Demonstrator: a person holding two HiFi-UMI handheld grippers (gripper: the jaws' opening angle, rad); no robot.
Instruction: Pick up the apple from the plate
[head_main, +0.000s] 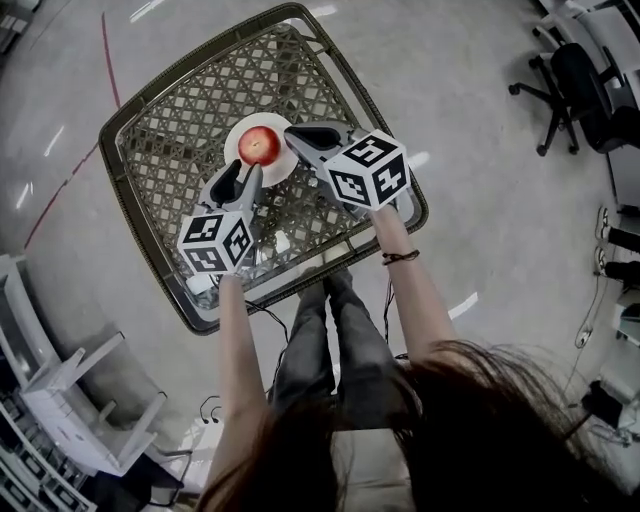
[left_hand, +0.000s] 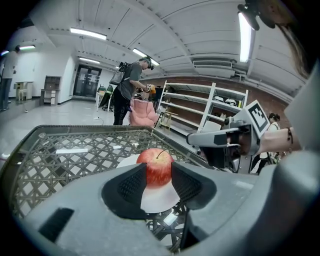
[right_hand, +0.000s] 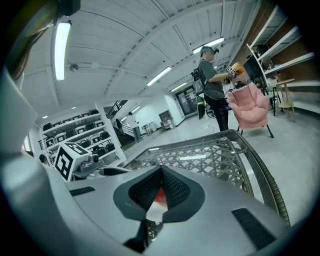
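A red apple (head_main: 260, 146) sits on a small white plate (head_main: 235, 135) in the middle of a wicker lattice table (head_main: 170, 160). My left gripper (head_main: 247, 172) is just short of the apple on the near side and is open. In the left gripper view the apple (left_hand: 156, 165) shows through the gap between the jaws, with the plate (left_hand: 159, 199) under it and the pads clear of it. My right gripper (head_main: 291, 132) points at the apple's right side. In its own view the right gripper (right_hand: 161, 170) is shut, tips meeting, with a sliver of the apple (right_hand: 159, 196) behind.
The table has a raised rim (head_main: 400, 175) all round. An office chair (head_main: 575, 80) stands on the floor at the far right and white shelving (head_main: 70, 400) at the near left. Another person (left_hand: 130, 90) stands by a pink armchair (left_hand: 142, 112) beyond the table.
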